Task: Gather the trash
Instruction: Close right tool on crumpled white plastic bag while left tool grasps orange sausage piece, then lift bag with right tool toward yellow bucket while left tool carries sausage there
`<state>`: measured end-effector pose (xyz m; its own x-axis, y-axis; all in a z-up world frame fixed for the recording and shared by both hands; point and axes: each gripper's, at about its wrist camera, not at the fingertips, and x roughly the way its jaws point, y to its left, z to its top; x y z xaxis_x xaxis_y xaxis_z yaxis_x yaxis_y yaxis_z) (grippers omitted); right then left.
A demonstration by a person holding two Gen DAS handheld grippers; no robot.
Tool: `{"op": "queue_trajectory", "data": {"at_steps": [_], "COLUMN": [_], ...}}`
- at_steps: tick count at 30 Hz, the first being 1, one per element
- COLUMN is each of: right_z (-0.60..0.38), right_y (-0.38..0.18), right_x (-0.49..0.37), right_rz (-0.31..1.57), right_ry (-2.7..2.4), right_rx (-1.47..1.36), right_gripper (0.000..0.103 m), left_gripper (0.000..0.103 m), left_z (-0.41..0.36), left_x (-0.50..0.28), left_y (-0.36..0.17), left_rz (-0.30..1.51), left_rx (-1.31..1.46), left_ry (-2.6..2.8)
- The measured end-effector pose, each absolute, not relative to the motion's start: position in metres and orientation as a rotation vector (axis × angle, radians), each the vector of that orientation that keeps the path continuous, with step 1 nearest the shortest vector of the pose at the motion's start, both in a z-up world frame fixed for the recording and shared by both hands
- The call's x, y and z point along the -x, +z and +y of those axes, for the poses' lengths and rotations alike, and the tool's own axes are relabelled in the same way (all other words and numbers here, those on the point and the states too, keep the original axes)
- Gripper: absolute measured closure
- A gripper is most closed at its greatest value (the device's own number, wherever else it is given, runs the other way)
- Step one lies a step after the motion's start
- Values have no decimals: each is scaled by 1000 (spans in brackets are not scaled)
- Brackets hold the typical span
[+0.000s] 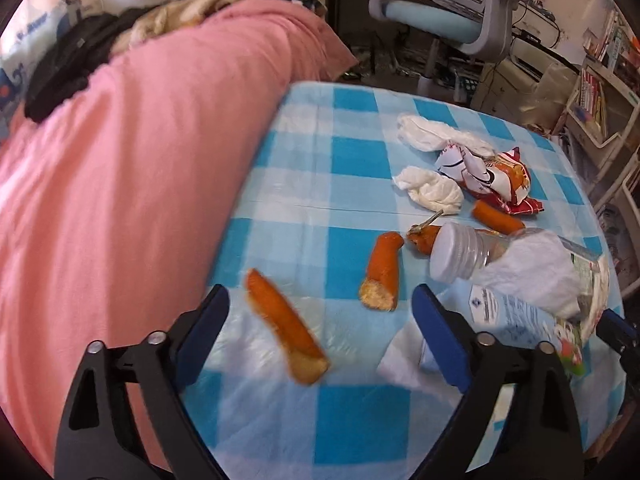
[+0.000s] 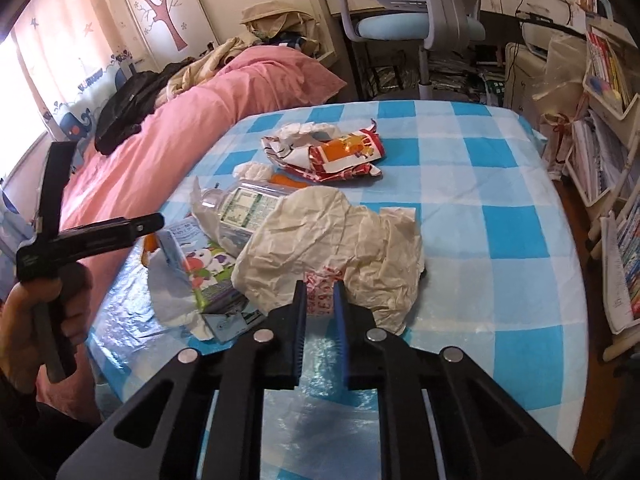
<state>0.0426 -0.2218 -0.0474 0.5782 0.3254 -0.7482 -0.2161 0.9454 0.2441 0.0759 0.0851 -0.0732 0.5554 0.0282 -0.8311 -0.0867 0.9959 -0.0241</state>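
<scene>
Two grippers over one bed, spread with a blue-and-white checked sheet [image 2: 500, 184] under a clear plastic film. Left gripper [image 1: 320, 320]: jaws spread wide, nothing held; an orange peel strip [image 1: 286, 326] lies on the sheet between its fingers, nearer the left one, untouched. Ahead of it, a second peel piece [image 1: 382, 270]; beyond that, a third [image 1: 498, 218] beside a crumpled red-and-orange snack wrapper [image 1: 496, 180] and two white tissue wads [image 1: 430, 188]. Ahead and to its right, a clear plastic bottle [image 1: 460, 254] with a white cap, on its side, partly under a crumpled sheet of paper; just beside the right finger, a printed tissue packet [image 1: 516, 312]. To its left, a pink duvet [image 1: 120, 200] heaped along the bed. Right gripper [image 2: 320, 292]: jaws nearly together, pinching the red-printed edge of a crumpled cream plastic bag [image 2: 332, 240] that spreads on the sheet directly ahead. Ahead and left of it, the bottle, the tissue packet and the snack wrapper further off. Far left of it, a hand [image 2: 36, 320] gripping the handle of the left gripper. Room beyond both: a grey office chair [image 2: 412, 20] with a pale blue seat, a desk behind it, shelves of books [image 2: 608, 64] to the right, a wardrobe door with a tree motif [image 2: 164, 4] to the left.
</scene>
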Motion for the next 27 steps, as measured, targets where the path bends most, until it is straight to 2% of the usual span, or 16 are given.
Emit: {"op": "queue_trajectory", "data": {"at_steps": [1, 3, 4, 9, 13, 14, 16, 17, 18, 19, 20, 21, 23, 24, 25, 27], "right_z": [-224, -230, -232, -241, -253, -253, -254, -254, -256, -257, -258, -259, -260, -260, -260, -260], "right_y": [-47, -47, -46, -58, -55, -56, -61, -62, -62, -61, -60, -59, -56, -54, -51, -44], "right_x": [-43, -45, -45, -58, -63, -64, -68, -68, -69, -69, -69, -69, -68, -67, -66, -61], "right_rz": [899, 889, 874, 908, 890, 889, 910, 916, 918, 912, 909, 905, 890, 885, 877, 847], "right_ry": [306, 270, 246, 227, 212, 212, 232, 239, 248, 257, 264, 277, 285, 287, 288, 283], "right_rx": [-141, -156, -153, -168, -216, -215, -233, -239, -248, -255, -259, -266, -266, -265, -261, -245], "right_gripper": [79, 26, 22, 22, 22, 23, 36, 51, 60, 65, 74, 88, 91, 91, 91, 91], "left_gripper": [17, 17, 17, 19, 20, 20, 25, 27, 30, 32, 34, 41, 49, 68, 83, 84], "left_z": [83, 76, 74, 77, 97, 96, 93, 90, 88, 84, 84, 83, 82, 81, 77, 74], "left_x": [-79, -84, -86, -96, -100, -102, -105, -106, -107, -109, -110, -111, -111, -111, -112, -110], "left_y": [-75, -79, -79, -81, -81, -82, -88, -90, -92, -94, -95, -96, -97, -97, -97, -95], "left_rz": [978, 973, 967, 965, 966, 969, 989, 999, 1007, 1013, 1016, 1024, 1025, 1028, 1045, 1041], "left_rx": [63, 45, 47, 104, 287, 272, 233, 213, 194, 166, 157, 154, 151, 150, 148, 126], "left_ry": [62, 53, 47, 27, -27, -22, -22, -24, -22, -17, -17, -20, -19, -37, -68, -69]}}
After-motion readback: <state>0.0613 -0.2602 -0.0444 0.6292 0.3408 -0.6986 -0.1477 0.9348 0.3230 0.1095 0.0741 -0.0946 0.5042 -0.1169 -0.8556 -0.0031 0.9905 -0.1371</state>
